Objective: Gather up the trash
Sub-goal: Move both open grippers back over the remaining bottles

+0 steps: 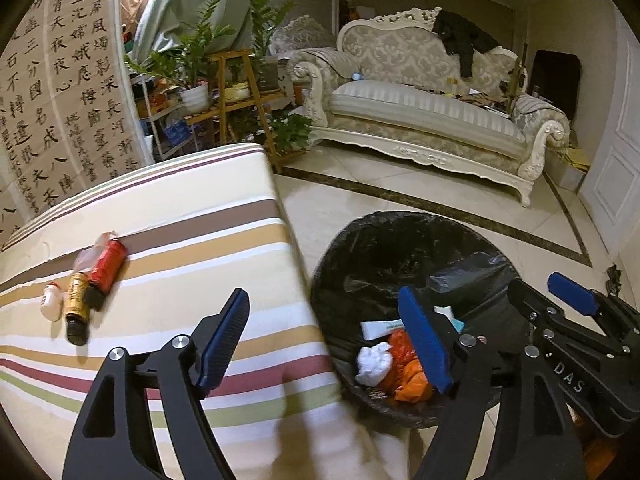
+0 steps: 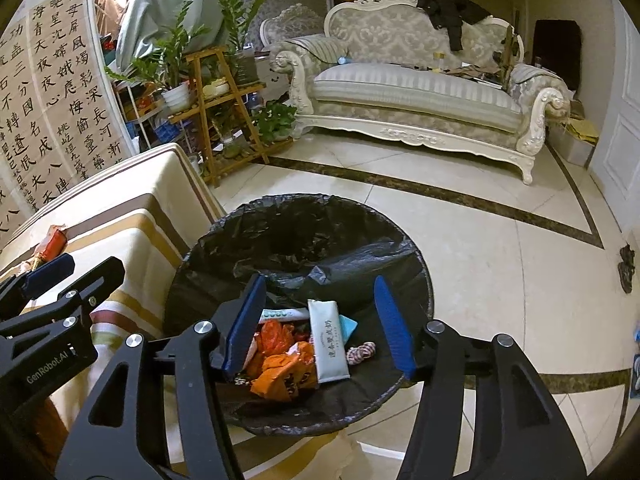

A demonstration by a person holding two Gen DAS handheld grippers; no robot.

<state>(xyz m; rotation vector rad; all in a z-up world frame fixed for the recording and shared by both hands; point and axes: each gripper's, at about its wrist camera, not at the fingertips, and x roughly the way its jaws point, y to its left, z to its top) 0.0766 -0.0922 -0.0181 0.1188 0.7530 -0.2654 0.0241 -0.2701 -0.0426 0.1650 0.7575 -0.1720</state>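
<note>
Both grippers spread wide, nothing held: left gripper (image 1: pixel 324 336) straddling the table edge and bin rim, right gripper (image 2: pixel 320 324) over the black-lined trash bin (image 2: pixel 208 264). Inside: orange wrappers (image 2: pixel 280 372), pale packet (image 2: pixel 329 344), white tissue (image 1: pixel 374 362). Left, on the striped tablecloth (image 1: pixel 192 248): red can (image 1: pixel 106 266), gold bottle (image 1: pixel 77 304), small white bottle (image 1: pixel 52 304). Far across the tiled floor (image 2: pixel 460 216): ornate sofa (image 2: pixel 408 92), plants (image 2: pixel 172 52), calligraphy scroll (image 1: pixel 60 92).

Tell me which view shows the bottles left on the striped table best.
The left wrist view: the red bottle, gold bottle and small white bottle lie together in plain sight. The right wrist view shows only a red scrap at its left edge, behind the left gripper.
</note>
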